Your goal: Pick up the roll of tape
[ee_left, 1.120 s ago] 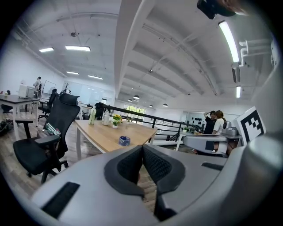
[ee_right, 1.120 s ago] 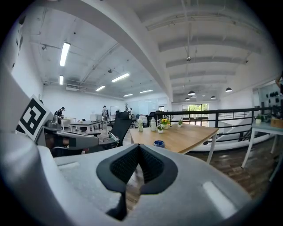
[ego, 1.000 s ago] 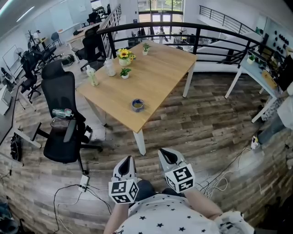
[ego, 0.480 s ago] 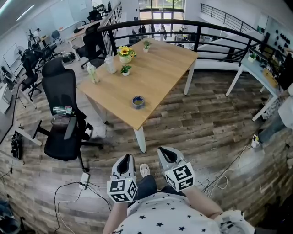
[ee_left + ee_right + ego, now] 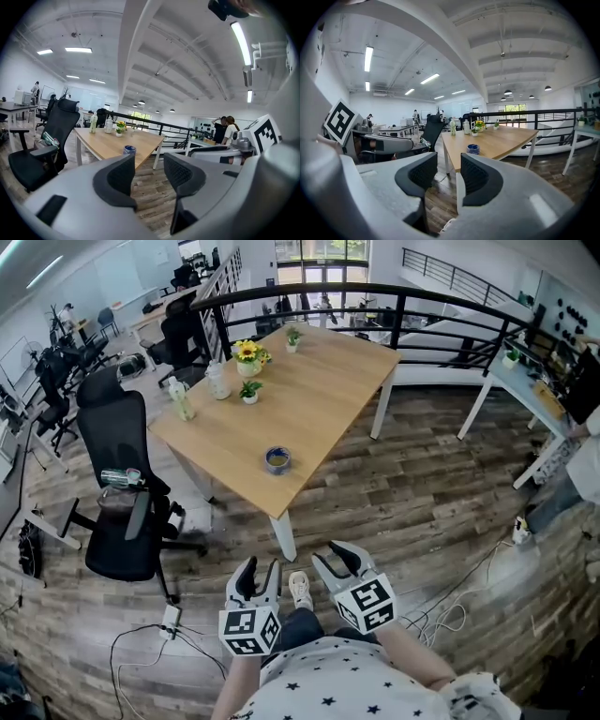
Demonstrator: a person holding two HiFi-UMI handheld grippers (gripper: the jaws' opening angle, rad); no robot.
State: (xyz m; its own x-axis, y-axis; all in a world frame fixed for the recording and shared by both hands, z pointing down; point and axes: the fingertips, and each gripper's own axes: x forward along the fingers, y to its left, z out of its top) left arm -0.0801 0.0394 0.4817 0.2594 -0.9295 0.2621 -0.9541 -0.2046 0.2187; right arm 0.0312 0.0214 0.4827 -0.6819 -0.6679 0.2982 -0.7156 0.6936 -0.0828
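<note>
The roll of tape [image 5: 277, 459], blue with a dark core, lies flat near the front corner of the wooden table [image 5: 319, 390]. Both grippers are held low in front of the person, well short of the table. My left gripper [image 5: 260, 570] is open with nothing between its pads; its jaws have just been opening. My right gripper [image 5: 337, 560] is open and empty too, its jaws also just opened. In the left gripper view the tape [image 5: 129, 150] shows above the left jaw of the gripper [image 5: 149, 174]. In the right gripper view the tape [image 5: 473, 149] sits above the gripper [image 5: 443, 176].
A black office chair [image 5: 127, 484] stands left of the table. A flower pot [image 5: 247, 353], a jug [image 5: 217, 380], a bottle [image 5: 180, 397] and small plants stand at the table's far left. Cables [image 5: 141, 634] lie on the wood floor. A black railing [image 5: 394, 296] runs behind.
Both grippers' jaws have gone from shut to open, with nothing in them. The table and tape have shifted slightly left in the head view.
</note>
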